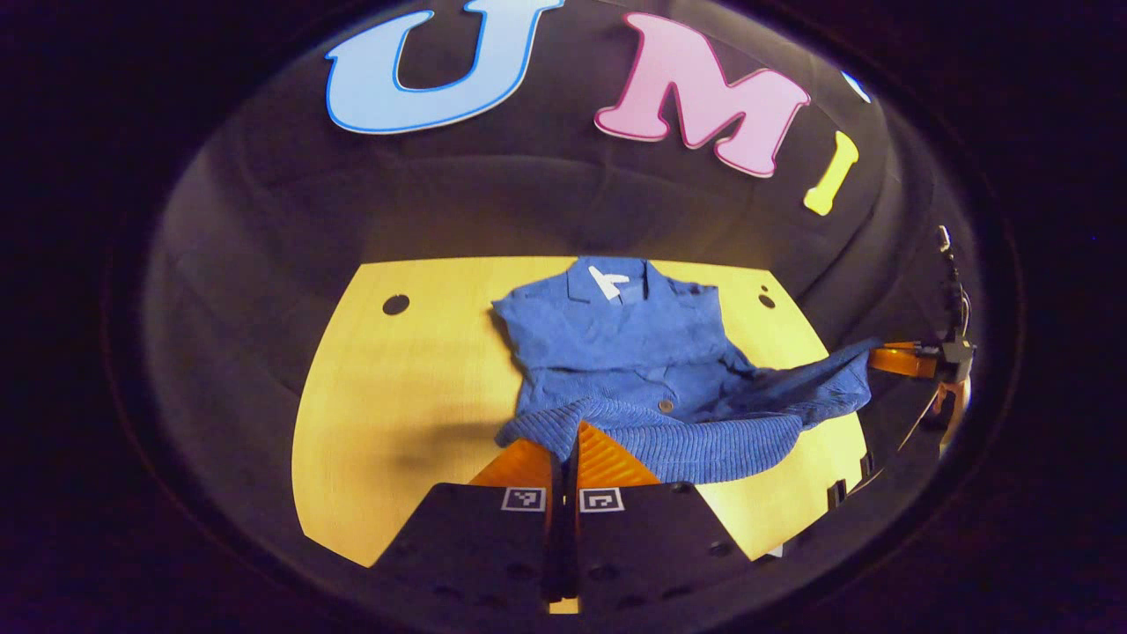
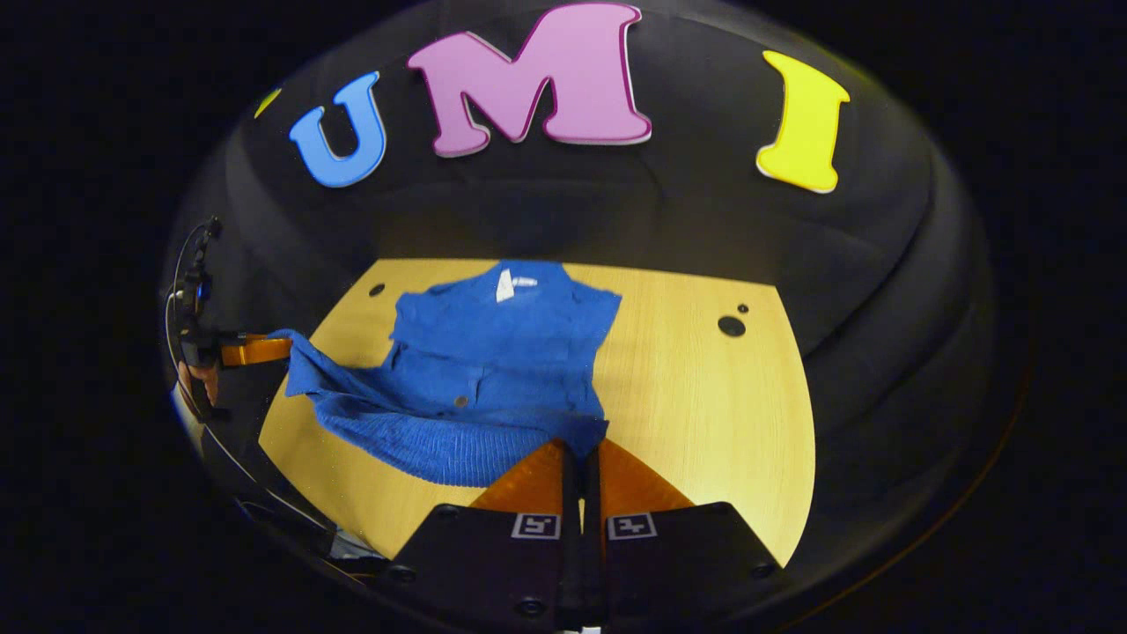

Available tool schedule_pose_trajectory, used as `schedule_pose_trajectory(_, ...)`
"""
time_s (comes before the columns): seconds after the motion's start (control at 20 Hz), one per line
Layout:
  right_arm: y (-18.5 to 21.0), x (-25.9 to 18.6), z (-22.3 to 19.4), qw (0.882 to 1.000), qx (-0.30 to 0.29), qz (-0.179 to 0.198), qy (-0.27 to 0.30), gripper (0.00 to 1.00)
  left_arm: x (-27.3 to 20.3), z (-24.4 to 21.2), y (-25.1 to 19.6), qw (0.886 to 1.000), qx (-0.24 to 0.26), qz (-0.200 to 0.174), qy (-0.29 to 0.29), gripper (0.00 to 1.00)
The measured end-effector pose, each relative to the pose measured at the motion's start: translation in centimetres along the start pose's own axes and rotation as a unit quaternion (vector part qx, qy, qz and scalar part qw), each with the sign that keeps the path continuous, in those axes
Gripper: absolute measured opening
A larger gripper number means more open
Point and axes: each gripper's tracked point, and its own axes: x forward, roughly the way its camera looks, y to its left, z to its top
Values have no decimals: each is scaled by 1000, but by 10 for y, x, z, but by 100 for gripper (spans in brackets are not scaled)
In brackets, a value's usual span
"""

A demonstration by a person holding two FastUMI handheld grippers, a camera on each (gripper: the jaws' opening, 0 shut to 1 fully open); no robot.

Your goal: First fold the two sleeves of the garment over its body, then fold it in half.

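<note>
Left gripper view
- Garment [image 1: 634, 352]: a blue knit top is lying on the wooden table [image 1: 396, 387], collar toward the far wall, with its ribbed hem [image 1: 687, 440] raised off the wood at the near side.
- Left gripper [image 1: 568, 445]: its orange fingers are sitting closed together, pinching the hem's left corner.
- Right gripper [image 1: 898, 359]: it is showing farther off at the right edge, holding the hem's other corner clear of the table.

Right gripper view
- Garment [image 2: 502, 352]: it is sitting left of centre on the table [image 2: 704, 396], with bare wood to the right.
- Right gripper [image 2: 581, 462]: the fingers are pressed nearly shut on the hem corner just ahead of them.
- Left gripper [image 2: 255, 350]: it is hanging at the left edge with cloth stretched to it.

Progress
- Sleeves: no sleeve is sticking out past the body, so both are judged to be folded in already.
- Half fold: it is under way, with both hem corners gripped and lifted.
- Left to do: carrying the hem over to the collar, laying it flat and letting go.
</note>
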Motion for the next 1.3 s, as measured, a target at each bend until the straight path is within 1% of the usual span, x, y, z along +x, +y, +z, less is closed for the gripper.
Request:
schedule_pose_trajectory(0.15, -7, 37, 70, 998, 13, -4, -58, 5, 22, 66, 9, 998, -27, 18, -45, 0)
schedule_pose_trajectory(0.25, -14, 73, 114, 995, 5, -18, -101, 4, 48, 110, 20, 996, -28, 48, -76, 0)
schedule_pose_trajectory(0.35, -25, 125, 143, 992, -2, -36, -120, 4, 88, 156, 33, 989, -31, 78, -121, 0)
schedule_pose_trajectory(0.4, -30, 156, 149, 992, -3, -42, -122, 4, 110, 168, 41, 987, -35, 95, -123, 0)
schedule_pose_trajectory(0.45, -34, 190, 150, 992, -6, -45, -117, 4, 135, 171, 47, 987, -32, 107, -112, 0)
schedule_pose_trajectory(0.5, -39, 220, 148, 993, -14, -48, -111, 4, 158, 163, 54, 989, -22, 119, -87, 0)
schedule_pose_trajectory(0.55, -45, 248, 139, 994, -23, -52, -93, 4, 184, 147, 59, 991, -11, 124, -51, 0)
schedule_pose_trajectory(0.6, -49, 272, 133, 995, -22, -56, -79, 4, 200, 136, 61, 991, -8, 132, -22, 0)
schedule_pose_trajectory(0.65, -49, 297, 119, 997, -17, -53, -56, 4, 211, 132, 62, 989, -12, 145, -7, 0)
schedule_pose_trajectory(0.75, -52, 328, 94, 998, -3, -51, -28, 5, 227, 133, 65, 987, -17, 158, -5, 0)
schedule_pose_trajectory(0.8, -57, 338, 88, 998, -6, -58, -26, 5, 229, 138, 66, 987, -10, 159, -7, 0)
schedule_pose_trajectory(0.85, -62, 343, 87, 997, -11, -66, -25, 5, 233, 136, 73, 985, 7, 171, -6, 4)
schedule_pose_trajectory(0.9, -65, 348, 86, 997, -7, -71, -25, 5, 232, 139, 77, 982, 27, 185, -4, 21)
schedule_pose_trajectory(0.95, -70, 356, 83, 997, -2, -75, -23, 7, 238, 143, 84, 978, 46, 203, 0, 39)
schedule_pose_trajectory(1.0, -72, 360, 83, 997, 8, -75, -22, 36, 241, 145, 84, 977, 53, 206, -5, 56)
schedule_pose_trajectory(1.05, -74, 361, 84, 997, 16, -76, -23, 30, 246, 149, 78, 979, 45, 196, -20, 71)
schedule_pose_trajectory(1.1, -77, 361, 84, 996, 20, -80, -24, 38, 252, 154, 69, 982, 32, 183, -36, 74)
schedule_pose_trajectory(1.15, -81, 363, 86, 996, 22, -82, -29, 46, 254, 156, 65, 982, 25, 180, -46, 75)
schedule_pose_trajectory(1.3, -79, 355, 101, 995, 5, -83, -60, 100, 254, 156, 57, 982, 37, 180, -45, 79)
